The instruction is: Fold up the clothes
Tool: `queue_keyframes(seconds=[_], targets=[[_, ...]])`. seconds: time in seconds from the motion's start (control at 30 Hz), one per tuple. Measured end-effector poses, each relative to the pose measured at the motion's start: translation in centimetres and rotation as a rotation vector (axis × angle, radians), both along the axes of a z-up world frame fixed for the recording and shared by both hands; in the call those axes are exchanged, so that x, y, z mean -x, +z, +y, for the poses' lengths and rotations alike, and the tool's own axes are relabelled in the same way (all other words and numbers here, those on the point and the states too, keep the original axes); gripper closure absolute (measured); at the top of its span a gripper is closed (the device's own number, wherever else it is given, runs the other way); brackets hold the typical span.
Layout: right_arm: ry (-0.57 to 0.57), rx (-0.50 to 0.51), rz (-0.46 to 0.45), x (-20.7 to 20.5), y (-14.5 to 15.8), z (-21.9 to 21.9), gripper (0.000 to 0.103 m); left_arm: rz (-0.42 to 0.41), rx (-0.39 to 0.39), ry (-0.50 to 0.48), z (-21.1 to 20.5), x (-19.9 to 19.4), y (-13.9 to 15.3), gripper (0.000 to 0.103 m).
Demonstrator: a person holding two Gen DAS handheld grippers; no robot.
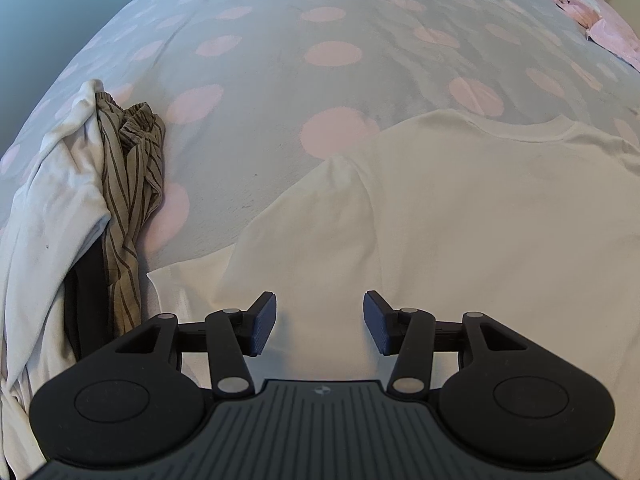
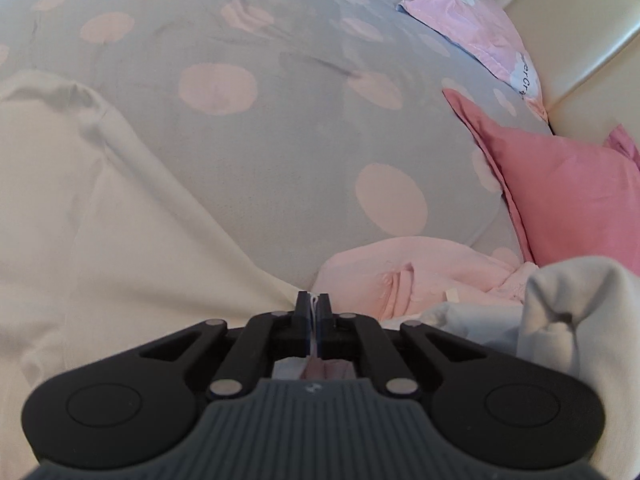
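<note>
Bed, grey pink-dotted cover (image 1: 260, 128); cream T-shirt (image 1: 480, 220) spread flat; striped garment (image 1: 132, 184); pink pillow (image 2: 572, 200).

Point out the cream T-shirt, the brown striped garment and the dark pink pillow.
cream T-shirt (image 1: 500, 220): left wrist view, on the flat chest area below the collar.
brown striped garment (image 1: 132, 184): left wrist view, on its bunched middle.
dark pink pillow (image 2: 572, 196): right wrist view, on its front face.

Open left claw (image 1: 319, 322) over cream shirt (image 1: 460, 220)
</note>
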State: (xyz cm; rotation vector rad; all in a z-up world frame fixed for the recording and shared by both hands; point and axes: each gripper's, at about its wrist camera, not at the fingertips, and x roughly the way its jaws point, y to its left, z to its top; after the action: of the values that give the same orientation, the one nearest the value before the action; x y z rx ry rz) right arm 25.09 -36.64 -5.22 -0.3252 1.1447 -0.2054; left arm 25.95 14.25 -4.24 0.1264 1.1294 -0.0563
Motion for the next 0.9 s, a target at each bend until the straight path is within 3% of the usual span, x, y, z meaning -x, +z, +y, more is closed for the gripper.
queue_keyframes(seconds=[0.07, 0.13, 0.2, 0.47, 0.67, 0.9], targets=[[0.009, 0.008, -0.023, 0.1, 0.4, 0.1, 0.094, -0.007, 0.003, -0.006, 0.0, 0.1, 0.2, 0.057], [0.017, -0.003, -0.062, 0.5, 1.3, 0.3, 0.078, -0.011, 0.003, -0.01, 0.0, 0.3, 0.4, 0.057], [0.034, -0.011, -0.091, 0.9, 2.5, 0.8, 0.073, -0.013, 0.001, -0.014, 0.1, 0.4, 0.4, 0.057], [0.094, -0.167, -0.099, 5.9, 5.3, 2.4, 0.07, -0.04, 0.005, -0.067, -0.7, 2.4, 1.2, 0.057], [0.07, -0.266, -0.07, 11.9, 5.4, 1.9, 0.066, -0.082, 0.044, -0.123, -2.6, 4.6, 3.0, 0.057], [0.168, -0.316, -0.028, 20.2, 4.4, 4.0, 0.064, -0.124, 0.116, -0.181, -5.1, 8.6, 4.5, 0.057]])
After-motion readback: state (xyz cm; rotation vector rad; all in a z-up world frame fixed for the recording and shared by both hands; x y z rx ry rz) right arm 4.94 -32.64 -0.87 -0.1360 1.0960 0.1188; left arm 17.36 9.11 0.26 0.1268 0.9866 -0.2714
